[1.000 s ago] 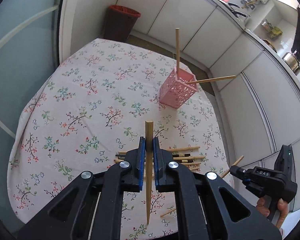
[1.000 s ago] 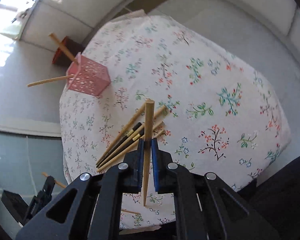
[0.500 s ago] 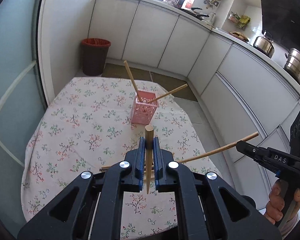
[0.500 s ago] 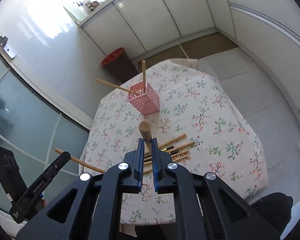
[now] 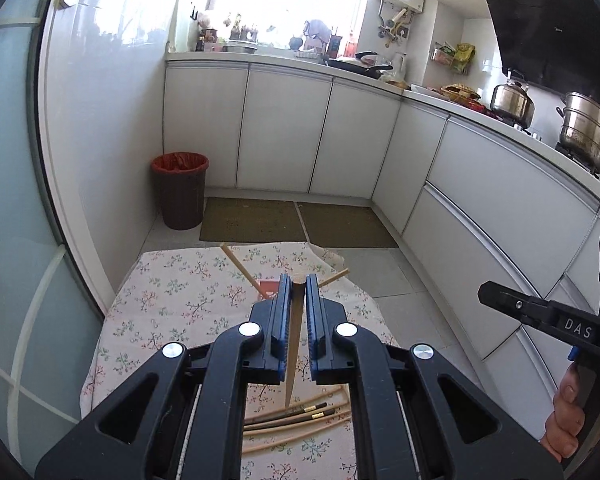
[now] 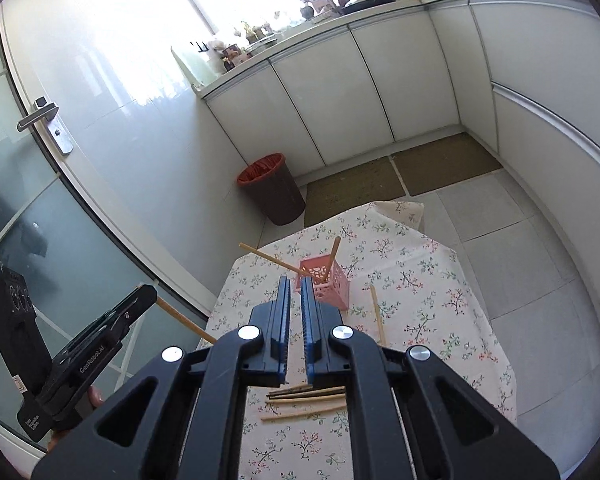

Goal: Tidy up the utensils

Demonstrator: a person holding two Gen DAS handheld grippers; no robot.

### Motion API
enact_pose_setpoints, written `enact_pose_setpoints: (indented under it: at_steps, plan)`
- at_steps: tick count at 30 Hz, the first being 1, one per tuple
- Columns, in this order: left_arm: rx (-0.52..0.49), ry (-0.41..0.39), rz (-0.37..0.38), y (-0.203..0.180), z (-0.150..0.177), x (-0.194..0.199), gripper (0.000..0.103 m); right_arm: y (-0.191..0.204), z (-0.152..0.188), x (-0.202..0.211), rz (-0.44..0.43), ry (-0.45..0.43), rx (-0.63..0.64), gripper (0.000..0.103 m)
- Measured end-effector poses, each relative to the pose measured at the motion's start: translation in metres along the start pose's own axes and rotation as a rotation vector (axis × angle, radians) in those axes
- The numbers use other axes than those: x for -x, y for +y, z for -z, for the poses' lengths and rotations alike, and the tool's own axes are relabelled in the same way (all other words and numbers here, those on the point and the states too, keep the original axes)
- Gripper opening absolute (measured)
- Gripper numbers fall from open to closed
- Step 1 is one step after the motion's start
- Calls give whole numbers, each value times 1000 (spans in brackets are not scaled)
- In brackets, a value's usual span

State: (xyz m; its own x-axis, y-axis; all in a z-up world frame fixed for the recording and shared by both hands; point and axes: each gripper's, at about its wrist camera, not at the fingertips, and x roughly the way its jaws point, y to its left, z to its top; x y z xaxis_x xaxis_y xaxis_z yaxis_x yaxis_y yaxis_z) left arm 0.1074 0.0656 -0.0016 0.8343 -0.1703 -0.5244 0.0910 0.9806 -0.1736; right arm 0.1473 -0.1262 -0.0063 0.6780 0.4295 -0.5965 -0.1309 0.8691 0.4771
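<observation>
Left wrist view shows the left gripper [image 5: 298,280] clamped narrow on a single wooden chopstick [image 5: 294,340], which runs lengthwise between the blue pads with its tip pointing back toward the camera, above the floral tablecloth [image 5: 172,296] of the table. Beyond its fingertips, partly hidden by them, the pink basket [image 5: 266,286] stands near the table's far edge with two chopsticks leaning out of it in opposite directions. A bundle of loose chopsticks [image 5: 296,420], pale and dark ones mixed, lies near the near edge of the table. At the right edge of this view the right gripper [image 5: 486,294] is seen from the side, held in a hand [image 5: 564,416]. In the right wrist view that gripper [image 6: 295,284] has its pads slightly parted with nothing between them. One more chopstick [image 6: 378,314] lies flat on the cloth just right of the basket [image 6: 332,284]. A brown waste bin [image 6: 274,190] stands on the floor past the table's far edge, against the wall.
</observation>
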Motion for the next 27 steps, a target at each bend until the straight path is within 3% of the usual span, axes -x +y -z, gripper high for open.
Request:
enact_pose_setpoints:
  at_steps: [2, 4, 6, 7, 9, 12, 18, 27]
  plan:
    - [10, -14, 2, 2, -3, 0, 7, -7, 0, -10, 36, 25, -9, 8]
    - [30, -24, 10, 7, -4, 0, 7, -22, 6, -36, 104, 109, 3, 13]
    - [47, -22, 16, 13, -1, -2, 7, -43, 17, -80, 185, 213, 21, 32]
    - [57, -15, 22, 15, 1, -5, 7, -53, 23, -102, 217, 254, 38, 47]
    - [67, -5, 29, 17, 3, -8, 7, -76, 37, -158, 288, 347, 55, 48]
    - [60, -2, 29, 20, 4, -9, 7, -98, 46, -226, 298, 458, 56, 48]
    - [92, 15, -2, 46, 7, -12, 7, -108, 45, -305, 333, 502, 73, 48]
    - [237, 196, -93, 108, 51, -59, 7, -118, 45, -370, 355, 504, 72, 49]
